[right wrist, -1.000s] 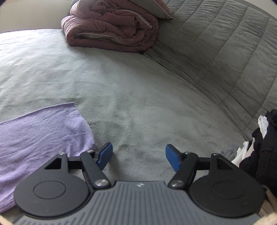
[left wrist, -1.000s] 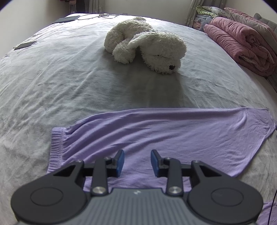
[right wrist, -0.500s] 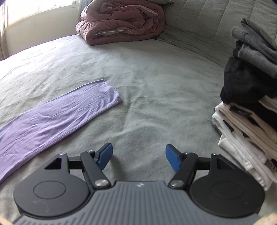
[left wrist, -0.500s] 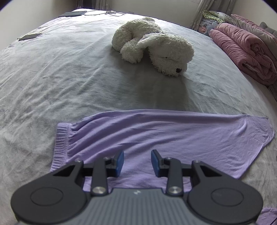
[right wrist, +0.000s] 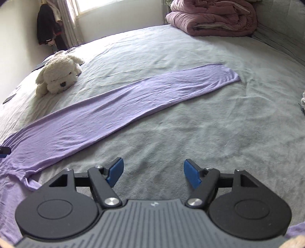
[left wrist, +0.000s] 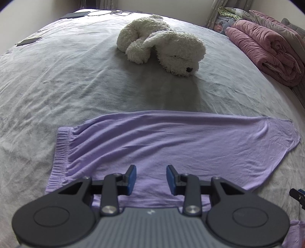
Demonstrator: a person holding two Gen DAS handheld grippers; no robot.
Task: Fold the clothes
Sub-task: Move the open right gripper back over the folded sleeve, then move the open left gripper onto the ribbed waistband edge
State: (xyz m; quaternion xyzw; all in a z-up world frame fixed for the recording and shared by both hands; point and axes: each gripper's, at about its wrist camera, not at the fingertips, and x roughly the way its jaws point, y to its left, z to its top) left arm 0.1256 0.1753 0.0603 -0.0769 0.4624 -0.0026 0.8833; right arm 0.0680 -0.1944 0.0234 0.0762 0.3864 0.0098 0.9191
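Grey bedding covers the wide bed [left wrist: 76, 80] that fills both views, with a folded pink quilt [right wrist: 211, 17] at its far edge and a white plush dog [left wrist: 162, 43] lying well apart from the work. Across the near part of the bed lies the lilac garment [left wrist: 171, 141], spread flat and long: its ribbed waistband [left wrist: 59, 154] is at one end, and in the right wrist view a narrow leg runs out to a squared hem [right wrist: 226, 74].

Both tongs are empty. The left tongs [left wrist: 151, 177] hang over the cloth near the waistband, partly parted, gripping nothing. The right tongs [right wrist: 153, 172] are over bare bedding just beside the leg, their jaws opening with nothing between them.

Judging by this, the garment is laid out and smoothed, and the fold itself is not yet begun. The next move probably calls for the right tongs to reach the far hem, pinch it, and carry it toward the waistband while the left tongs pin or lift that end.
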